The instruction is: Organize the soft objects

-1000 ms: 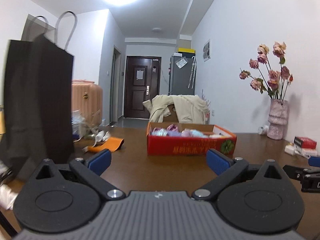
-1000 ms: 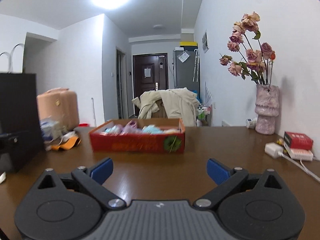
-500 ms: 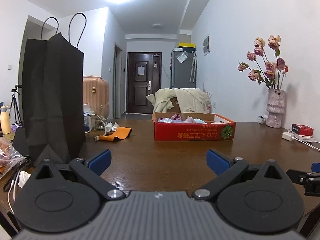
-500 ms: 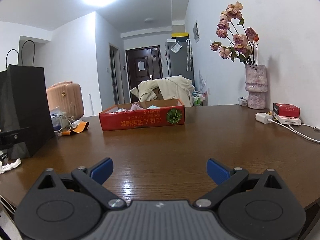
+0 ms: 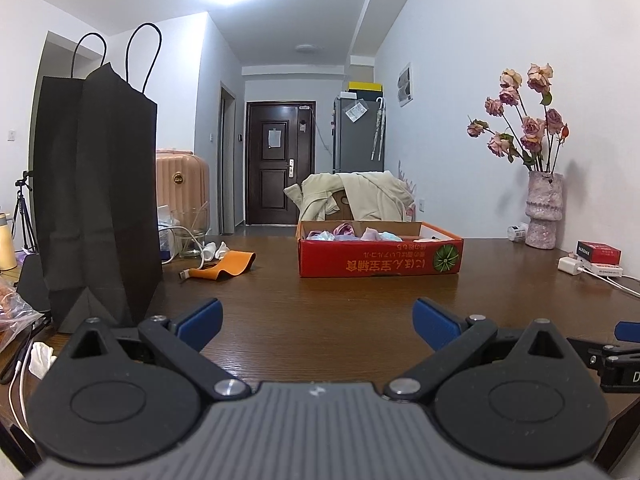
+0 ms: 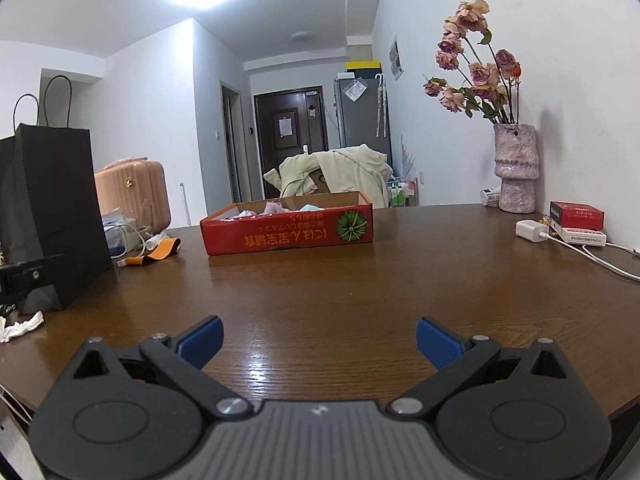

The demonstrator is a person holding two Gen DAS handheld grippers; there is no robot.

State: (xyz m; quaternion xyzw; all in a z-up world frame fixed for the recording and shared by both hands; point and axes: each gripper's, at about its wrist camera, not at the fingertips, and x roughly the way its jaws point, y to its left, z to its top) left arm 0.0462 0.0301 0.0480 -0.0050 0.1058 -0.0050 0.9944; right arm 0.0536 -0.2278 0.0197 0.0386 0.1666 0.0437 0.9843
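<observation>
A red cardboard tray (image 5: 380,260) (image 6: 288,232) stands on the far middle of the brown table and holds several pastel soft items (image 5: 348,233) (image 6: 276,209). My left gripper (image 5: 318,322) is open and empty, low over the near table edge, well short of the tray. My right gripper (image 6: 319,340) is open and empty, also near the front edge. Part of the right gripper (image 5: 624,354) shows at the right edge of the left wrist view.
A tall black paper bag (image 5: 96,196) (image 6: 48,216) stands at the left. An orange strap (image 5: 224,266) and cables lie beside it. A vase of dried roses (image 5: 542,216) (image 6: 514,168), a red box (image 6: 576,216) and a white charger (image 6: 530,230) sit at the right.
Both grippers have drawn back from the tray toward the near table edge, so the tray looks smaller and farther. Both stay open.
</observation>
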